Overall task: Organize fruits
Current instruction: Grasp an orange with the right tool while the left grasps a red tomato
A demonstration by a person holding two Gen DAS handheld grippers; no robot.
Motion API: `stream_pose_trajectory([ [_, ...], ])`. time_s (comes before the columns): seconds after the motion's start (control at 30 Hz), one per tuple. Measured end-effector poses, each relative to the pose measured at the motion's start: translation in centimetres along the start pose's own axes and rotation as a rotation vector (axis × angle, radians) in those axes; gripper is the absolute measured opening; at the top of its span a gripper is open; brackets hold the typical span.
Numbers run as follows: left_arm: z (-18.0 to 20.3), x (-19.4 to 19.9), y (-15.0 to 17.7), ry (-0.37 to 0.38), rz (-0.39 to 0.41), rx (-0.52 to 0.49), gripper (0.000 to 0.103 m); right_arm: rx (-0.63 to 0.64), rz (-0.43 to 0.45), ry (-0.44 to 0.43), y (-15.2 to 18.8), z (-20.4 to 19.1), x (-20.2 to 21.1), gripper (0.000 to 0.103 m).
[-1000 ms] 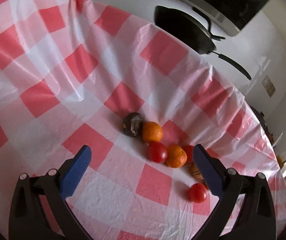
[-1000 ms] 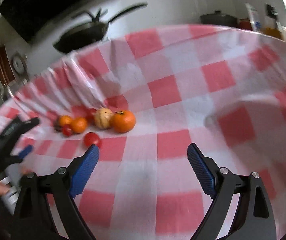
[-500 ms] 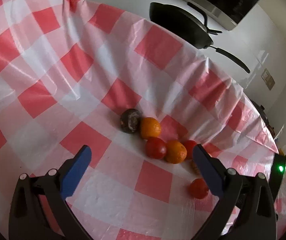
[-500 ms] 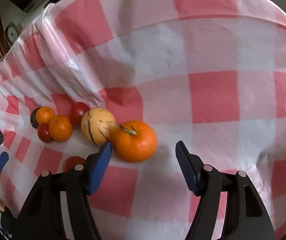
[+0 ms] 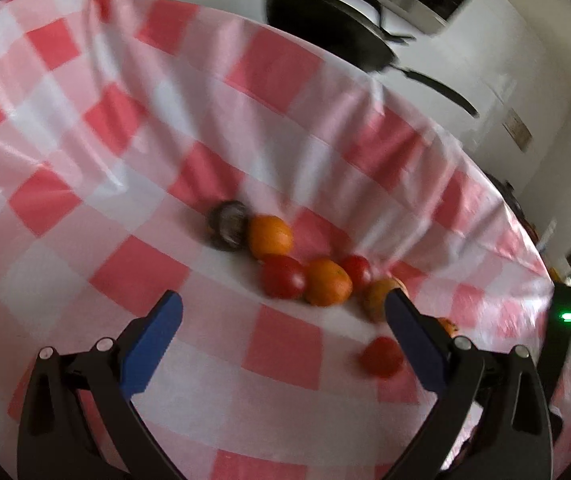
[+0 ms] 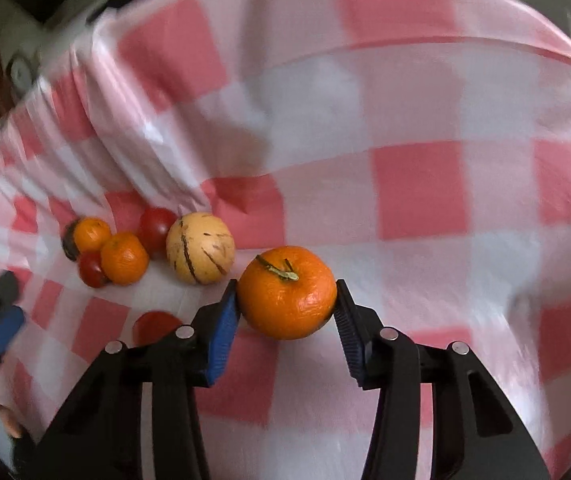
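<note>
My right gripper (image 6: 286,286) is closing its jaws, and both blue pads touch the sides of a large orange (image 6: 287,300) with a green stem. To its left lie a pale striped round fruit (image 6: 200,254), two small oranges (image 6: 124,258), several tomatoes (image 6: 156,226) and a dark fruit (image 6: 68,242). My left gripper (image 5: 281,296) hangs open above the cloth, short of the same cluster: dark fruit (image 5: 227,230), small orange (image 5: 271,236), tomato (image 5: 283,282). A lone tomato (image 5: 379,356) lies by its right finger.
A red and white checked tablecloth (image 6: 421,188) covers the round table, wrinkled behind the fruits. A black pan (image 5: 325,36) sits on the white counter beyond the table's far edge. The right gripper's body with a green light (image 5: 563,320) shows at the left view's right edge.
My right gripper moved in on the large orange and narrowed its jaws from wide open until the pads met the fruit. The left gripper rolled slightly and stayed open.
</note>
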State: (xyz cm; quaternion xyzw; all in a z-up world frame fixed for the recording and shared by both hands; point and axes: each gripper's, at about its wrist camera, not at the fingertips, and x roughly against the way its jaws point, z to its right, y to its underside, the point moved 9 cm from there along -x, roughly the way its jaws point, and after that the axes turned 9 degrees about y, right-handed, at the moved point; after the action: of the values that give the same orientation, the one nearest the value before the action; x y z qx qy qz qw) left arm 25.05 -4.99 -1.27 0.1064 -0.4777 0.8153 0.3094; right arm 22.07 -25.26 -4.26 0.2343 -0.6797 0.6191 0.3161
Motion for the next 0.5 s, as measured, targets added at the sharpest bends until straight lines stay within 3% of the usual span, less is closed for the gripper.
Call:
stream_pose_trajectory([
  [0.13, 2.5, -1.5, 1.7, 0.065, -0.102, -0.089, 0.101, -0.209, 0.071, -0.031, 1.2, 3.9, 2.9, 0.046],
  [0.27, 4.5, -2.0, 2.8, 0.07, -0.136, -0.203, 0.101, -0.393, 0.098, -0.063, 1.2, 7.7, 2.8, 0.046],
  [0.5, 7.0, -4.3, 4.1, 0.013, -0.218, -0.318, 0.101, -0.453, 0.105, -0.073, 0.5, 8.5, 1.9, 0.046],
])
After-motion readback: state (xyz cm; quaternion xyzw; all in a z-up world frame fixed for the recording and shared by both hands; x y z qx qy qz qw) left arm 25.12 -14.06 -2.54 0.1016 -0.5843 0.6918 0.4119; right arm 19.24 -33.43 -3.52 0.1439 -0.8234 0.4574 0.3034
